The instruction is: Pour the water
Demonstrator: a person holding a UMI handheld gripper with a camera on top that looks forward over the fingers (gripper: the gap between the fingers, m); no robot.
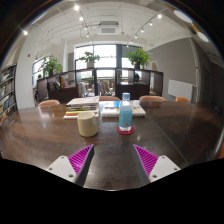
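A clear water bottle (126,113) with a blue label and cap stands upright on a red coaster on the dark wooden table (170,130), beyond my fingers and a little right of centre. A cream mug (88,124) stands to its left, also beyond the fingers. My gripper (113,160) is open and empty, with its magenta pads (82,158) wide apart above bare tabletop, short of both objects.
Books and papers (85,104) lie on the table behind the mug and bottle. Chairs (150,100) stand at the far side. Shelves line the left wall, and potted plants (139,58) stand by the windows at the back.
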